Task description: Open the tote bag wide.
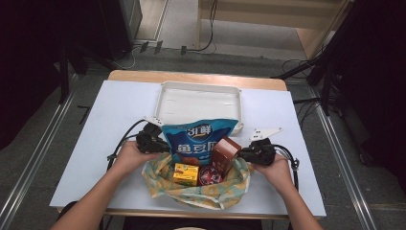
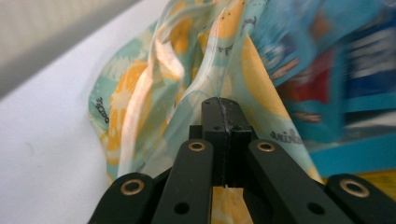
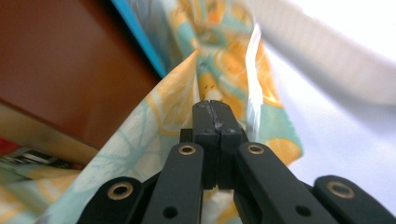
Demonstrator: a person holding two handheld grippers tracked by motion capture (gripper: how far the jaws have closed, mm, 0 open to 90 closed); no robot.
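Grippers pinch the patterned bag [image 1: 196, 191]: left gripper [image 1: 160, 143] left of it, right gripper [image 1: 242, 153] right (snacks between).

Snack bag [image 1: 198, 139] and boxes [image 1: 186, 174] sit in the sack [image 1: 191, 194], tray [image 1: 199, 103] behind.

Printed orange-and-teal plastic bag [image 1: 201, 191] is lying open at table's near edge, sides pinched up, snack packs standing inside.
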